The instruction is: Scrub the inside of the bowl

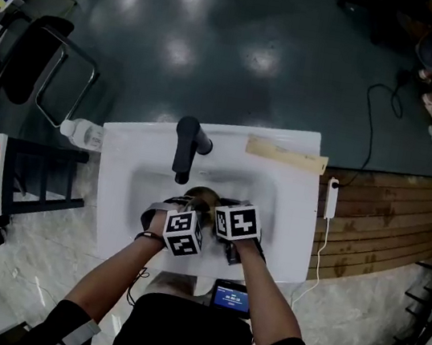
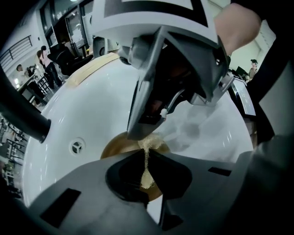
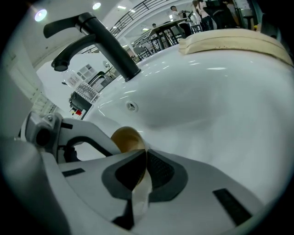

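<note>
A small brown bowl [image 1: 203, 197] lies in the white sink basin [image 1: 275, 209], under the black tap. In the left gripper view the bowl [image 2: 115, 148] shows just past my left gripper [image 2: 146, 156], which is shut on a yellowish, grainy scrubbing sponge [image 2: 146, 176] at the bowl's mouth. My right gripper [image 3: 145, 153] is shut on the bowl's rim; the thin pale wall runs between its pads, and the bowl [image 3: 126, 137] curves away to the left. From above, the left gripper [image 1: 185, 206] and right gripper [image 1: 212, 205] stand close together over the bowl and hide most of it.
The black tap [image 1: 186, 147] rises at the basin's back. A beige board [image 1: 285, 154] lies on the sink's back right edge. A clear bottle [image 1: 82, 133] lies at the sink's left. A small screen [image 1: 230, 297] sits at the front edge. The overflow hole [image 2: 77, 147] is in the basin wall.
</note>
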The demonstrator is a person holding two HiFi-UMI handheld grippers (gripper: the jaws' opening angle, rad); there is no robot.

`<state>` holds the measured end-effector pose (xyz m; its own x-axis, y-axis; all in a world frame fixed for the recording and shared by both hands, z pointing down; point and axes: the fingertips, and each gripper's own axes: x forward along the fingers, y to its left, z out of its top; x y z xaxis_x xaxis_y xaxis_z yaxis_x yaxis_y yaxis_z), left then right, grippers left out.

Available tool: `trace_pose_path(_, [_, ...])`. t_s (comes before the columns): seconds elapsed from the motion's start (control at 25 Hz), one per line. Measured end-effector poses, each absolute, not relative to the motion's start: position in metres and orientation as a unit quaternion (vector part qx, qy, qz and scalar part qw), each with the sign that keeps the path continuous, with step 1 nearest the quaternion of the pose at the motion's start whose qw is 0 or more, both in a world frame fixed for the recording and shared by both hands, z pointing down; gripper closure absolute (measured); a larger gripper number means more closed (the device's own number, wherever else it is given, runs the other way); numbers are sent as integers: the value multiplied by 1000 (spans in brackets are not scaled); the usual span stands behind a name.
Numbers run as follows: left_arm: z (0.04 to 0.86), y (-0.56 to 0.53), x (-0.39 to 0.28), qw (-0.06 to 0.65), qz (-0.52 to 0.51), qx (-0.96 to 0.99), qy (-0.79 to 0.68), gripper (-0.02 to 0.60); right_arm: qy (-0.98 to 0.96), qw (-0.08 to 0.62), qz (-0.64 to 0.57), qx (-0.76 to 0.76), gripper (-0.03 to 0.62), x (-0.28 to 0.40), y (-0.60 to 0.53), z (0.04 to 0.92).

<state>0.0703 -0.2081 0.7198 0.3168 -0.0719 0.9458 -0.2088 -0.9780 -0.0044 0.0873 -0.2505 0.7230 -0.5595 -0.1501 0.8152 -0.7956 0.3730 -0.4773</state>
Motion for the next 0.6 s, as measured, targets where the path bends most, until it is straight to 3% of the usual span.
trace_pose_path(0.6, [719, -259, 48, 70, 573, 788, -213, 565, -758, 362, 446, 309, 574, 88, -249, 723])
